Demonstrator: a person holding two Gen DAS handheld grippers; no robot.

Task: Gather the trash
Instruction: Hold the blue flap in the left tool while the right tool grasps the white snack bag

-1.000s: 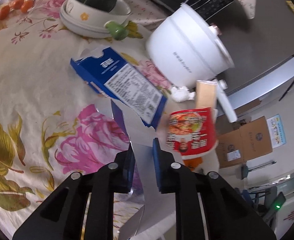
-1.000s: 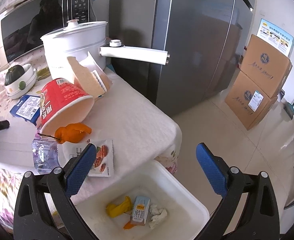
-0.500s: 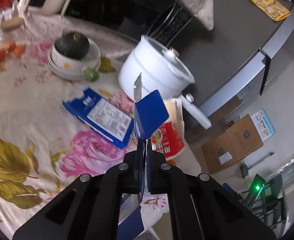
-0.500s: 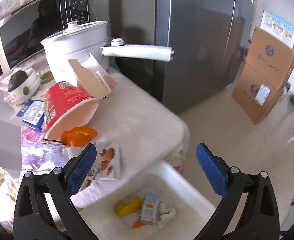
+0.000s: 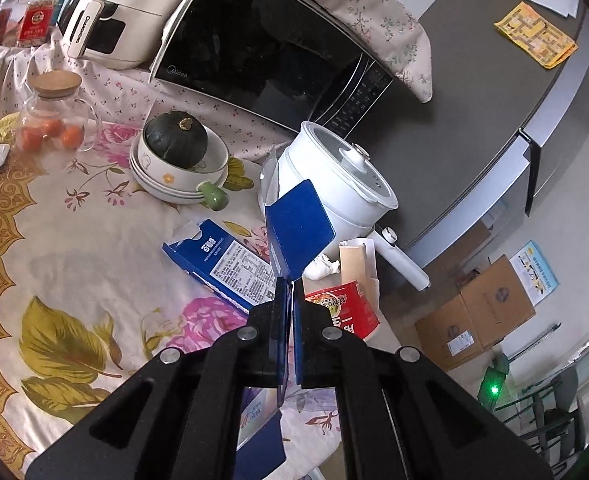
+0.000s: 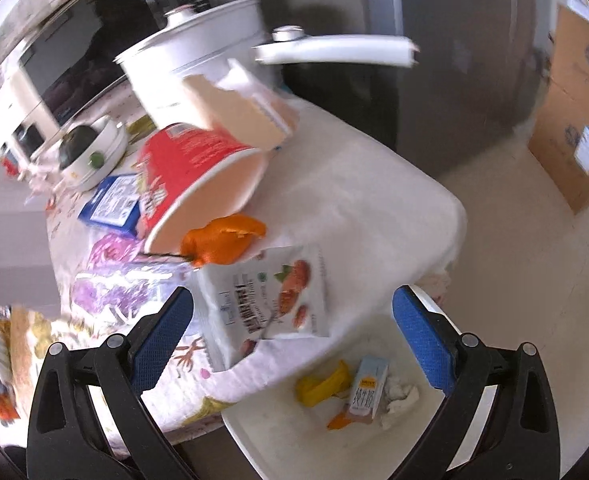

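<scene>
Left gripper [image 5: 293,292] clamped flat on a blue carton flap [image 5: 300,230], piece held clear above the surface [image 5: 54,240]. Grip is on a thin edge; the sheet stands tall above the pads and could pivot or slip out if swung fast toward the bin.

Right gripper [image 6: 292,334] jaws wide apart, nothing between them, hanging over a snack wrapper [image 6: 270,300] that lies at the surface edge, partly overhanging the white bin [image 6: 278,440] below.

More trash remains: blue box [image 5: 222,260], red noodle cup [image 6: 198,176] on its side, orange peel [image 6: 222,240] touching its rim.

Risks: nudging the cup rolls it off; flap catches the white pot [image 5: 334,184] nearby.
</scene>
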